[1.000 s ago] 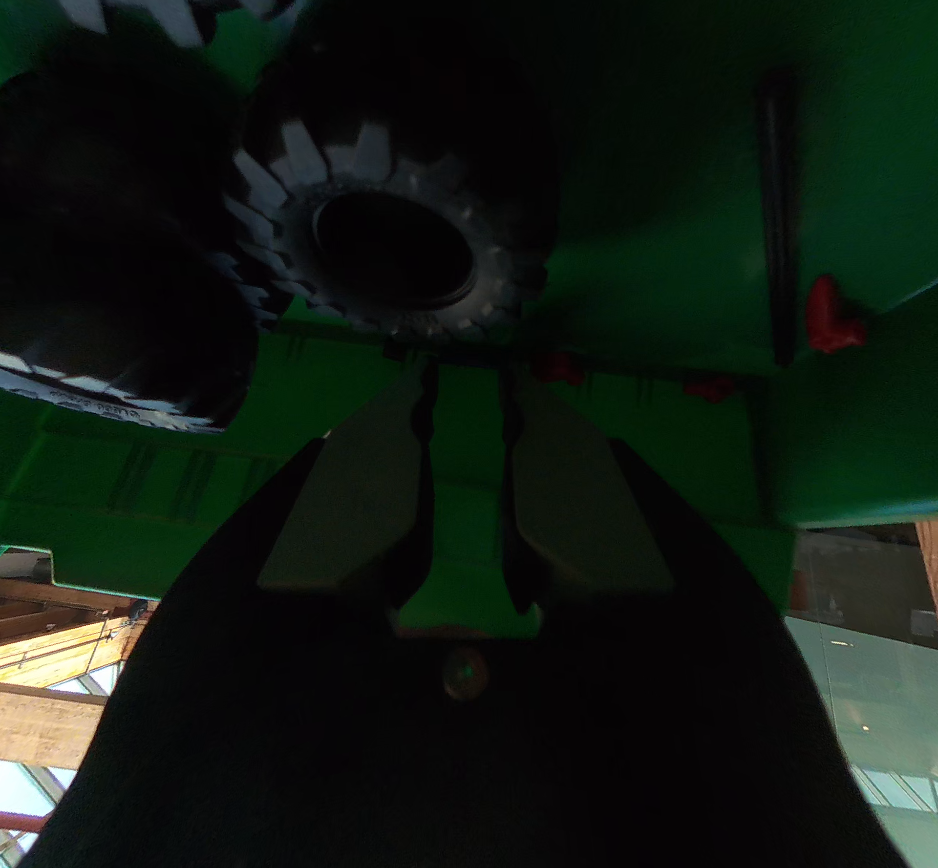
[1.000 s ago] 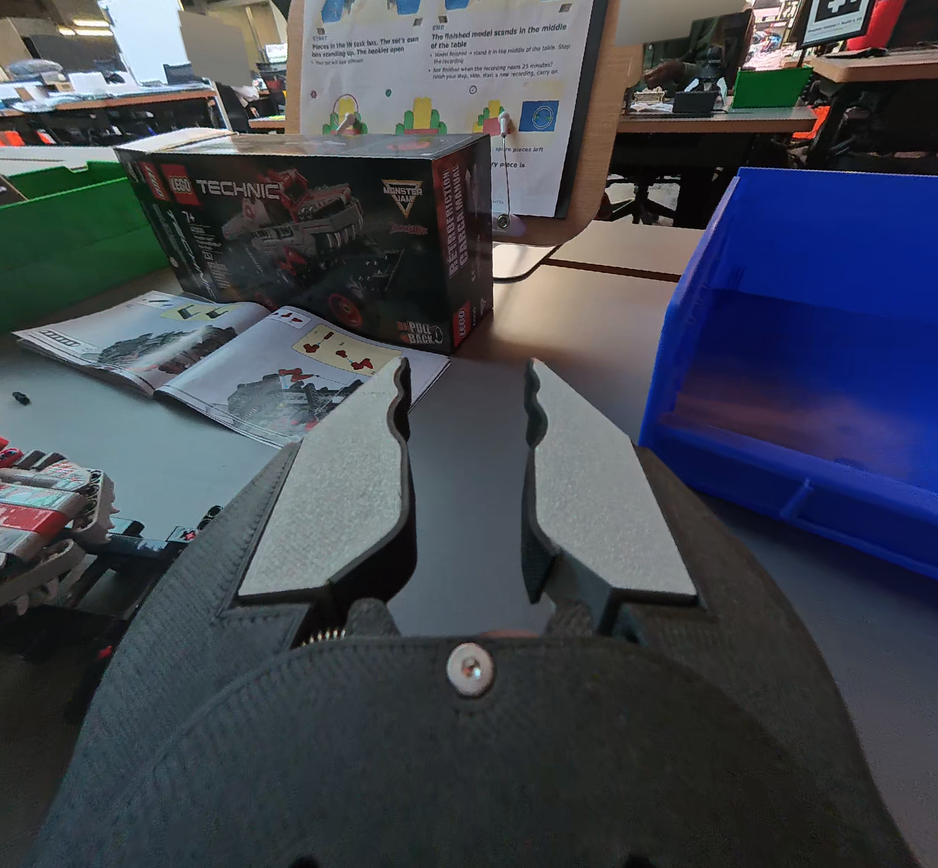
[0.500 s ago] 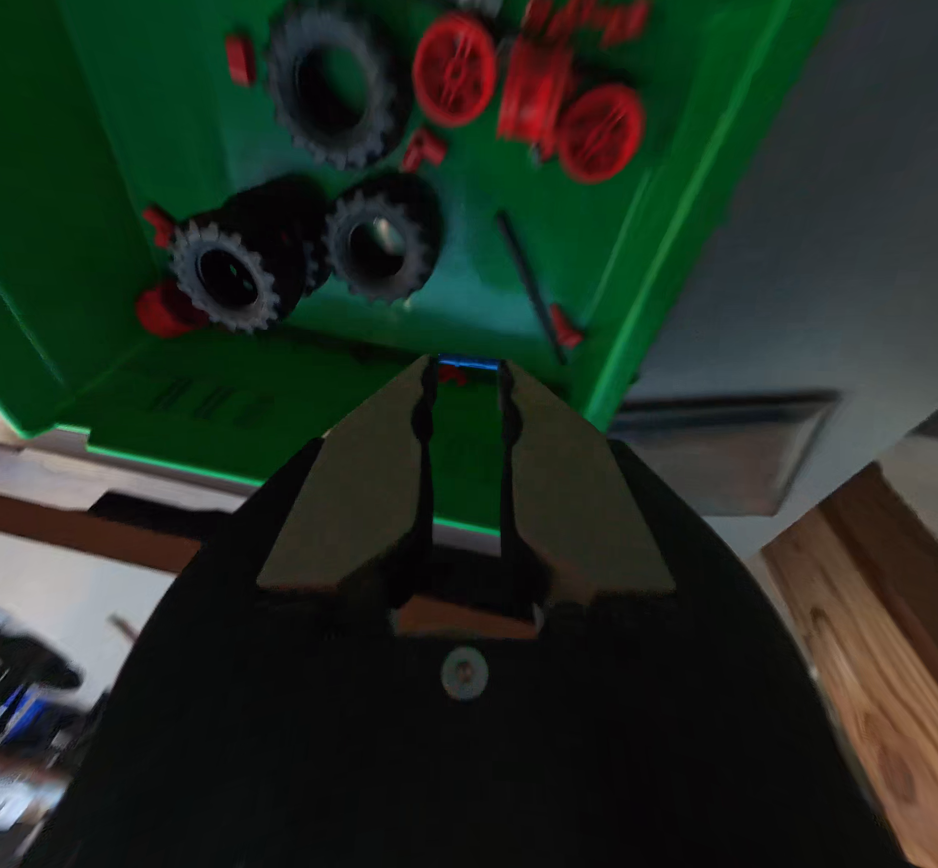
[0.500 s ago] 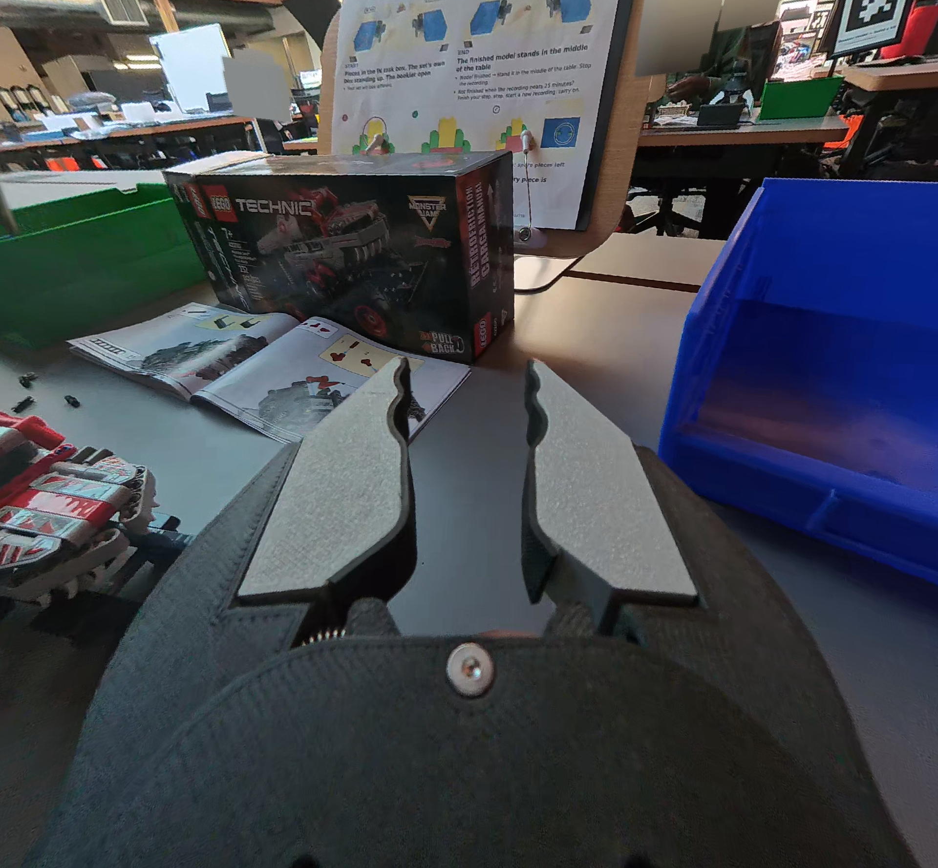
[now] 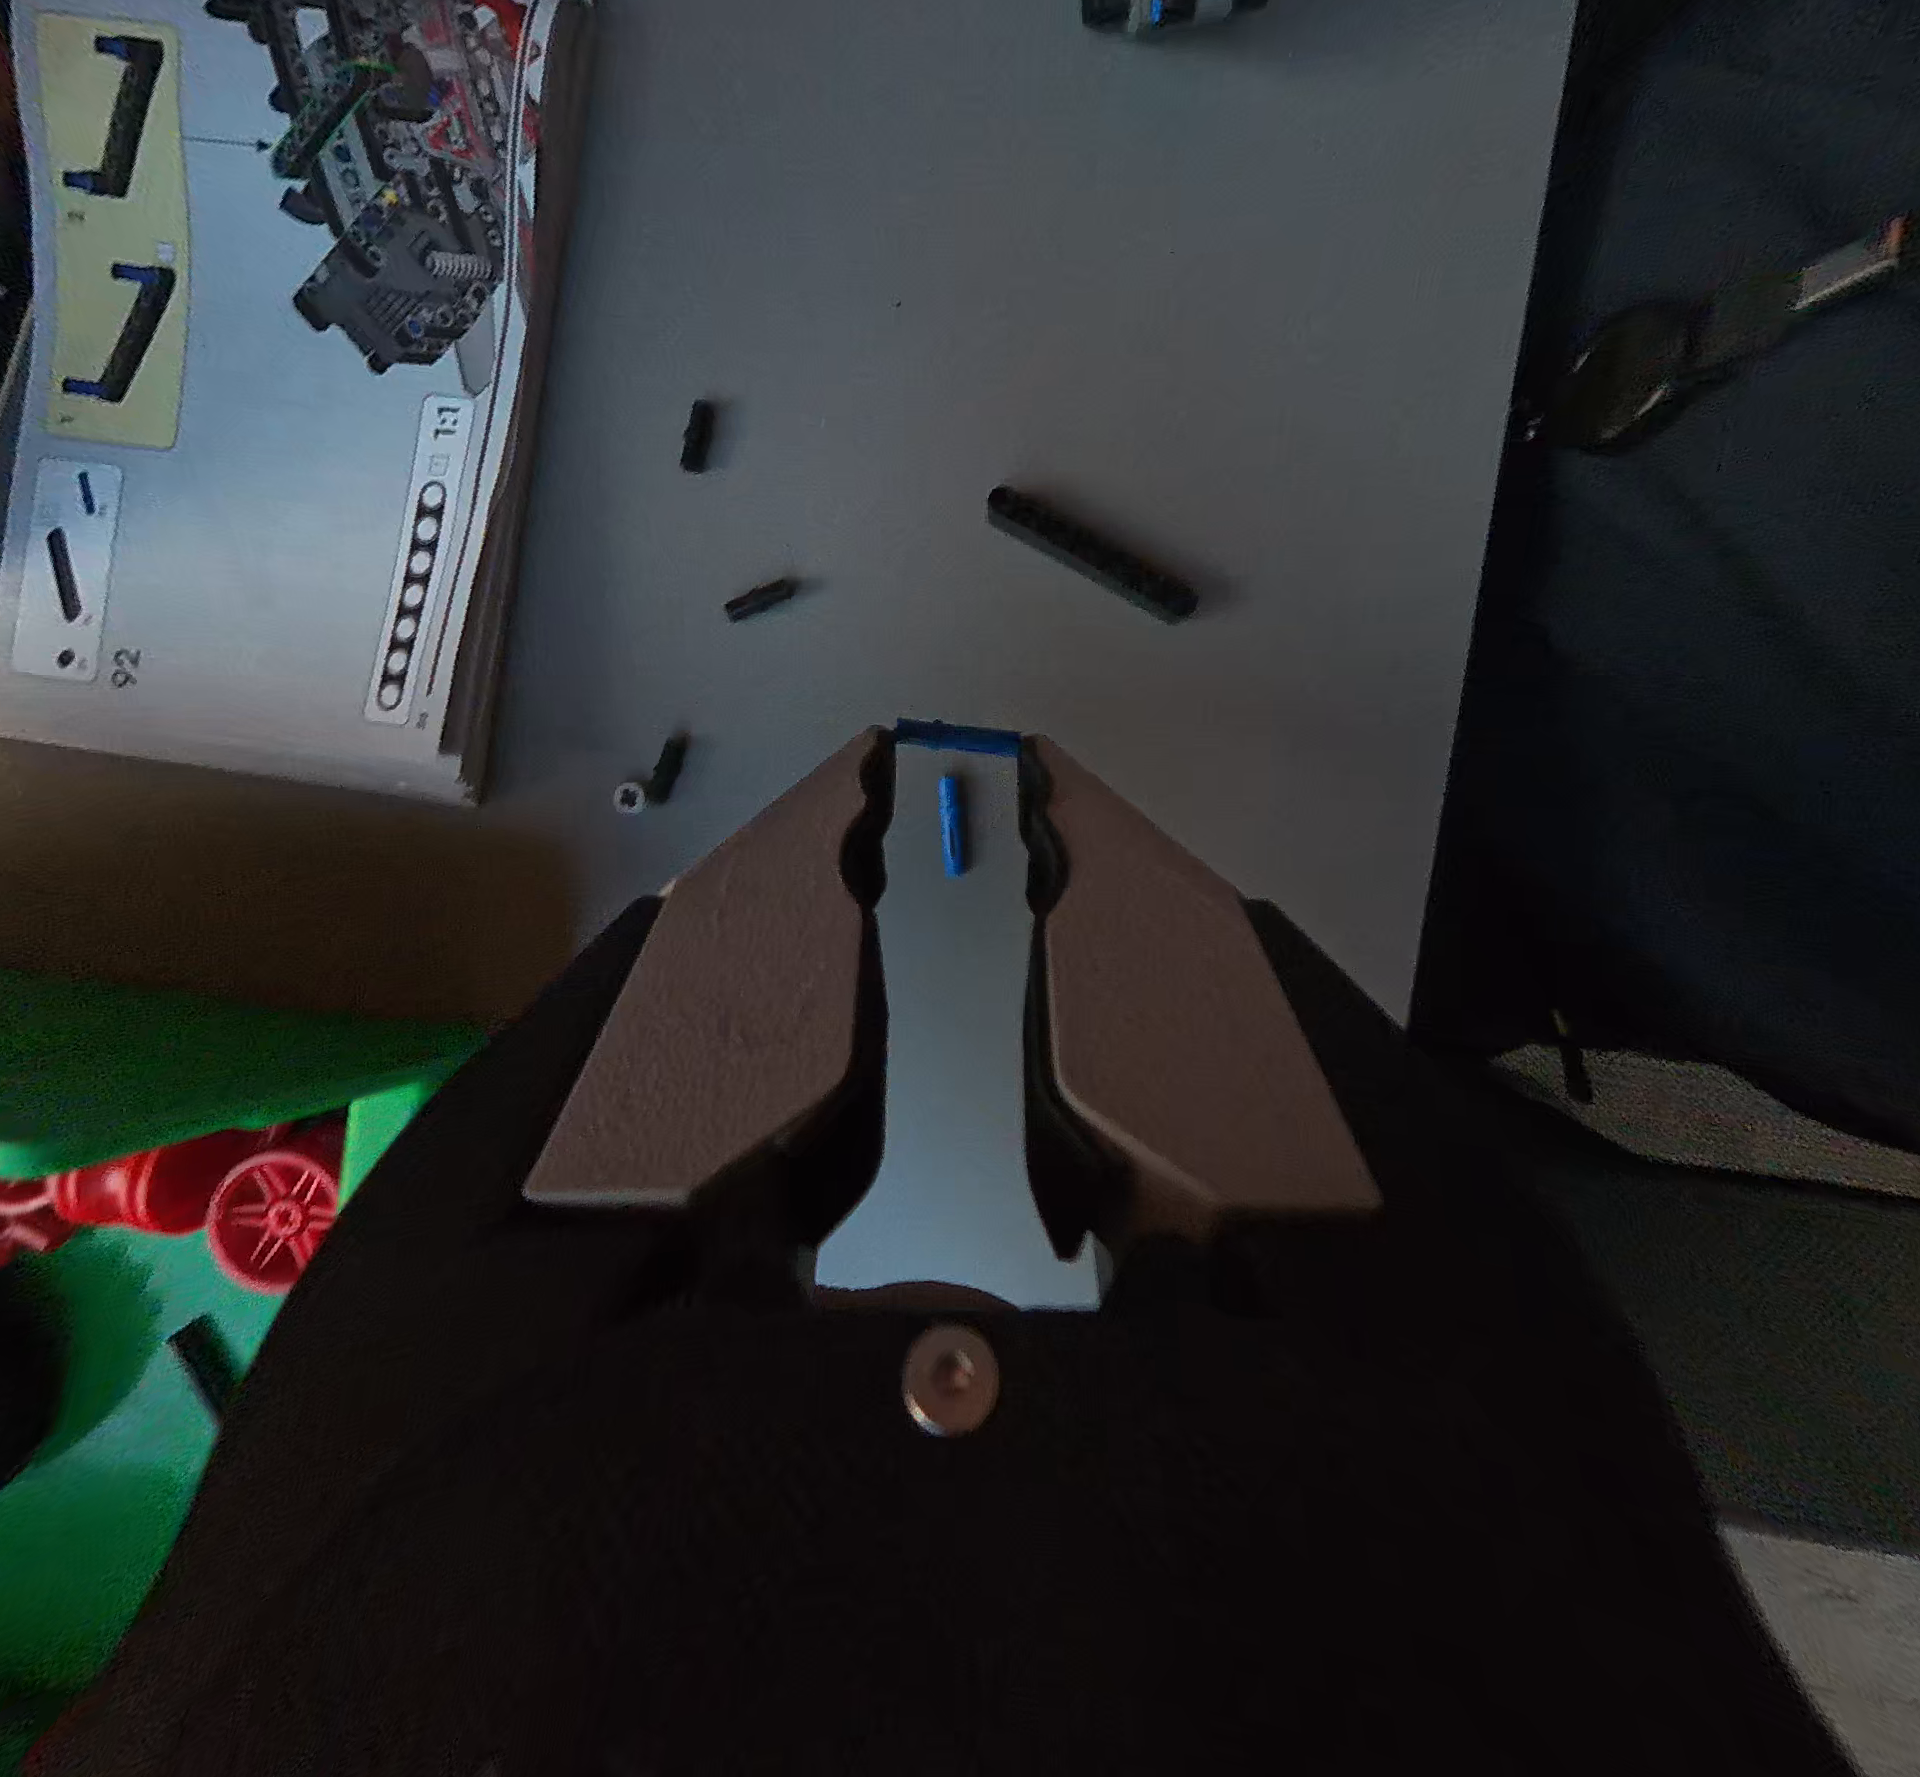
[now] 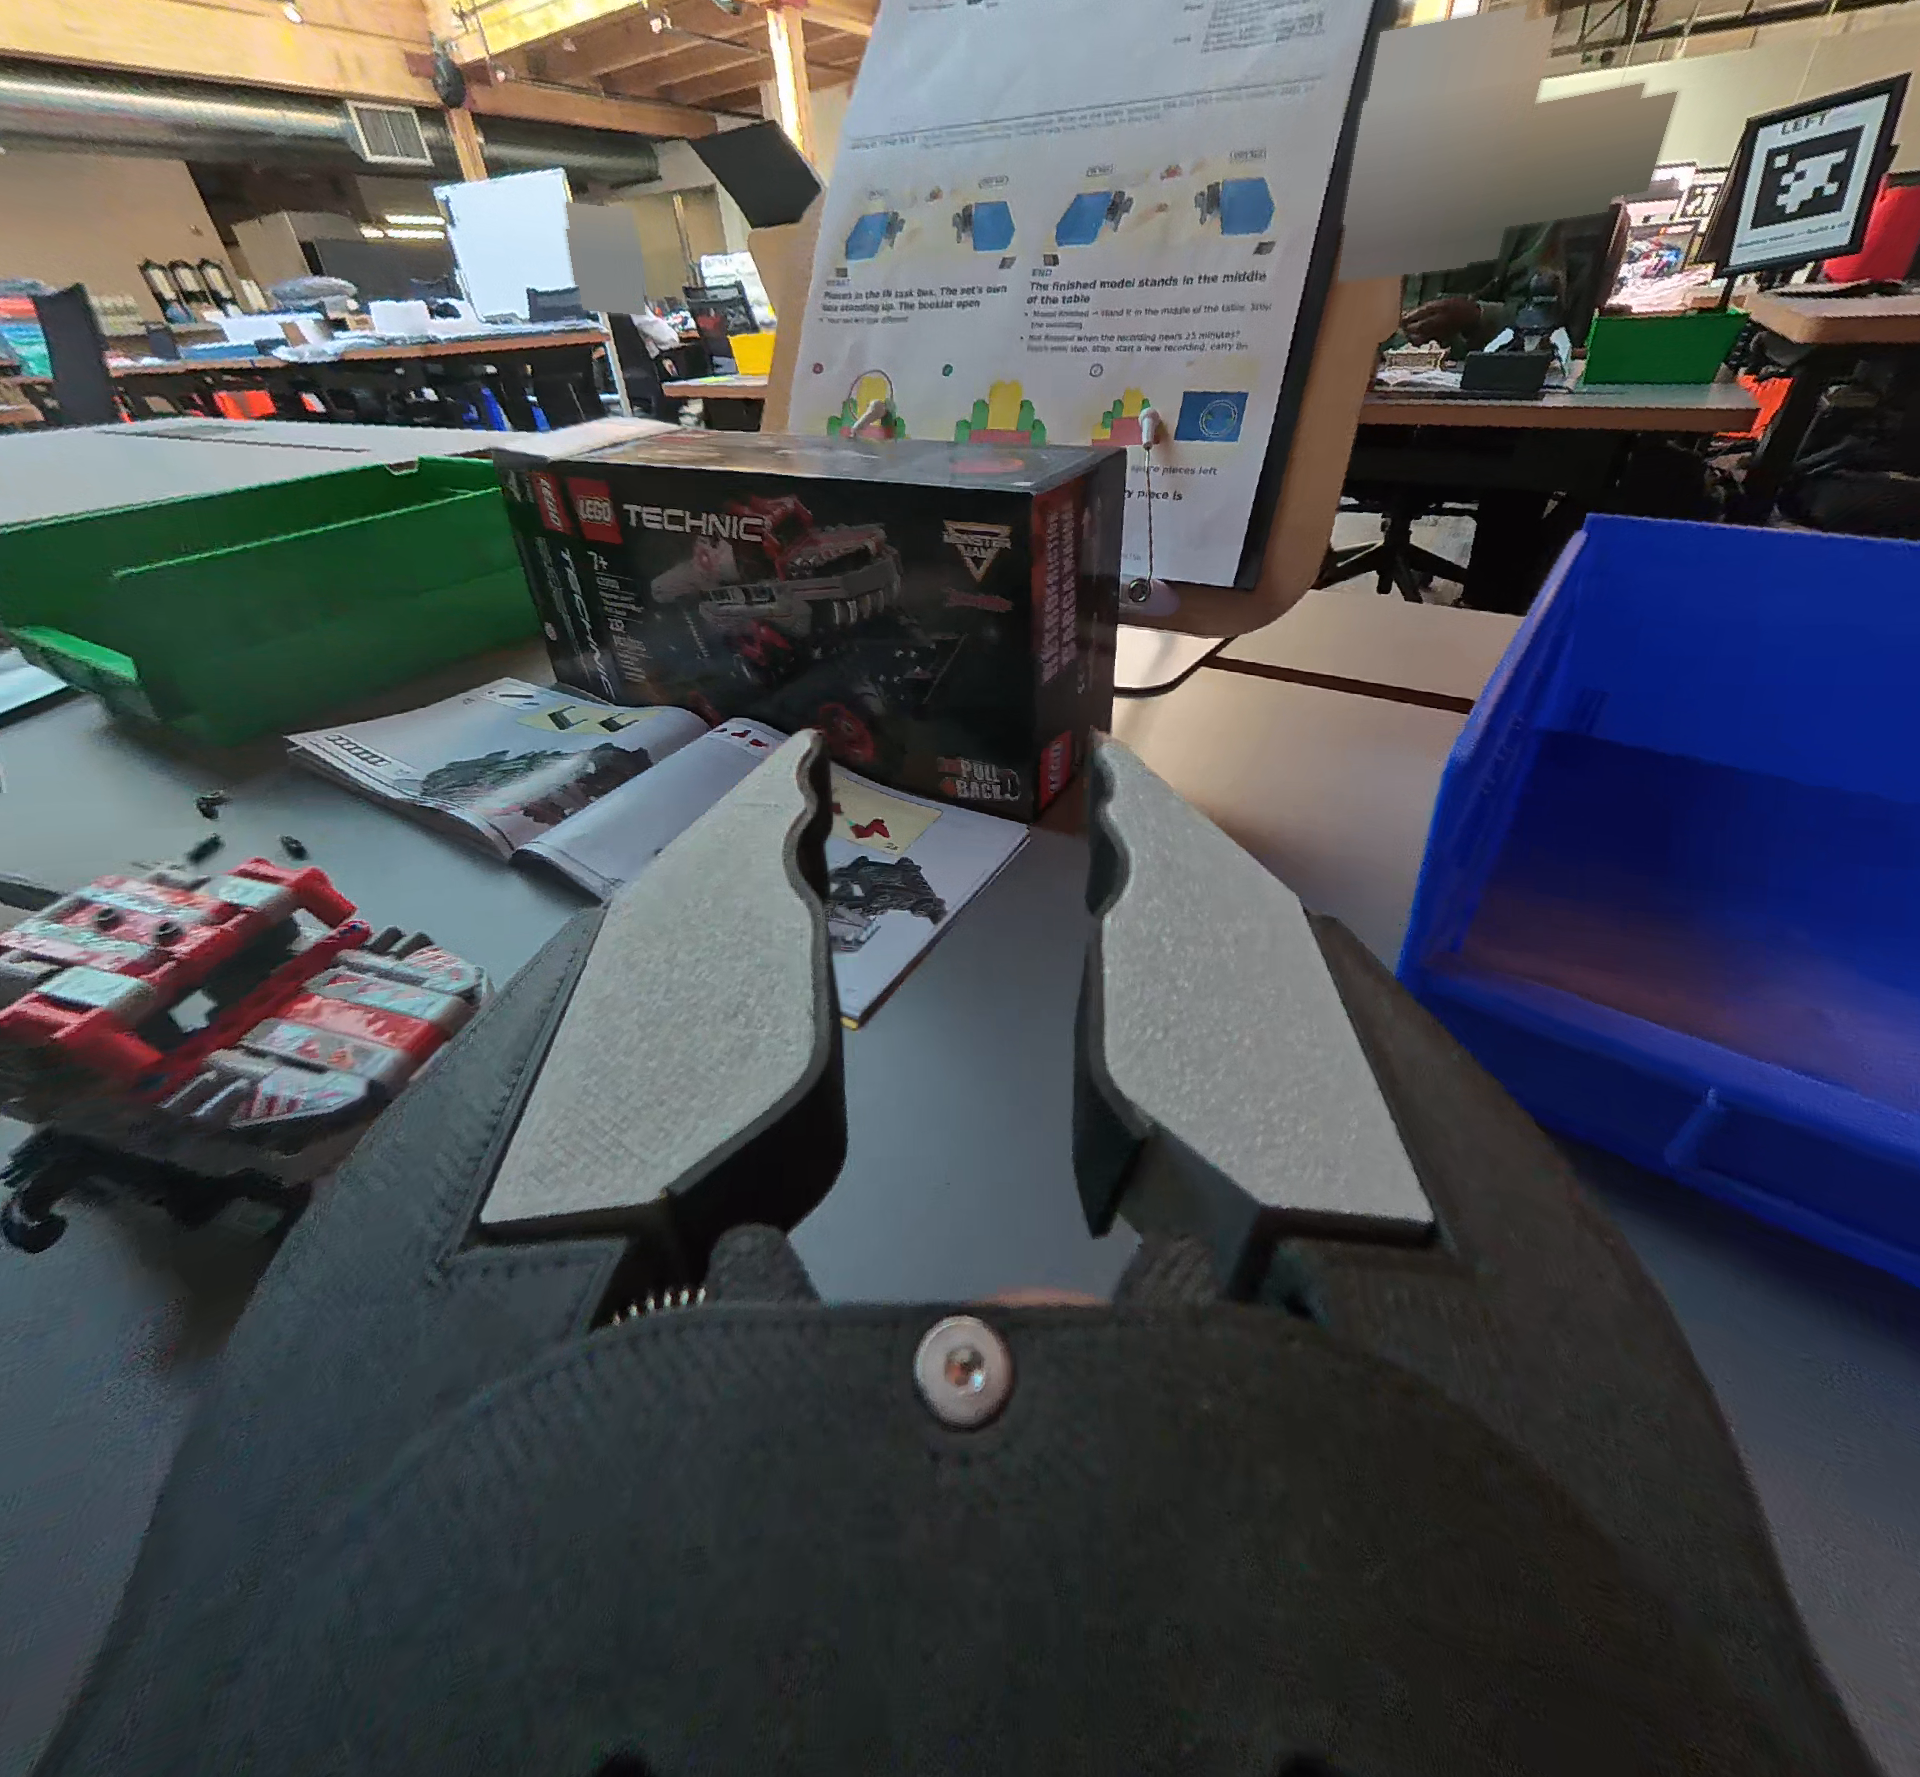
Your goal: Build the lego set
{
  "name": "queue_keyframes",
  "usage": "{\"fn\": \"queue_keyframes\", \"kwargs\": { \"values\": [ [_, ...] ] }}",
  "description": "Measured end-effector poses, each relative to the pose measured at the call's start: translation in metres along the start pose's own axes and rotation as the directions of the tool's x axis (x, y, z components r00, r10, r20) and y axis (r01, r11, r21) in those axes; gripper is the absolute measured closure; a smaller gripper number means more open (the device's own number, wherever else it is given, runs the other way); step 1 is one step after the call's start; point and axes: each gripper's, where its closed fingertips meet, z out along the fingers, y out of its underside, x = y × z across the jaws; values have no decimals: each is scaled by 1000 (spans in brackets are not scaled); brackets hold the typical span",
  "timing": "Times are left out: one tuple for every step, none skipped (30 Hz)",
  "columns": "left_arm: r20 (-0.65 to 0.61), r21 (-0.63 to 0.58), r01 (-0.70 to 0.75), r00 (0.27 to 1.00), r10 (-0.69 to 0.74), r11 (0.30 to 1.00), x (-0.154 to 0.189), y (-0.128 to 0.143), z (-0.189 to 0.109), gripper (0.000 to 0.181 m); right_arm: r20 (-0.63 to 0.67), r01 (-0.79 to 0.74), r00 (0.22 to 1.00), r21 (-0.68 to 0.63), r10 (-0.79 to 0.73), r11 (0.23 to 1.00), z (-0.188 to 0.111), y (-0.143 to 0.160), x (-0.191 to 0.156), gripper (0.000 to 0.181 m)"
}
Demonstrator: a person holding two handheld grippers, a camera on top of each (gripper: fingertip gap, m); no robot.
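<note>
Blue pin (image 5: 956,735) apparently pinched crosswise at left tool (image 5: 958,738) tips.

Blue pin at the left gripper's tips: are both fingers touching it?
Touching. The left wrist view shows the blue pin spanning crosswise between the left gripper fingertips, each end meeting a finger with no gap.

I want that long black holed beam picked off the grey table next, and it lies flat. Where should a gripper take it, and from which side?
Grip the long black holed beam near its middle, across its narrow width, coming straight down from above. It lies flat and diagonal on the grey table, so turn the fingers square to its long sides. Nothing crowds it. The left gripper already holds a blue pin; the open right gripper looks better placed.
</note>
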Motion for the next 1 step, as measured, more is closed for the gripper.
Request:
{"fn": "queue_keyframes", "kwargs": {
  "values": [
    [-2, 3, -6, 1000, 6, 1000, 4, -3, 4, 161, 8, 10, 1000, -2, -10, 1000, -4, -3, -6, 135]
  ]
}}
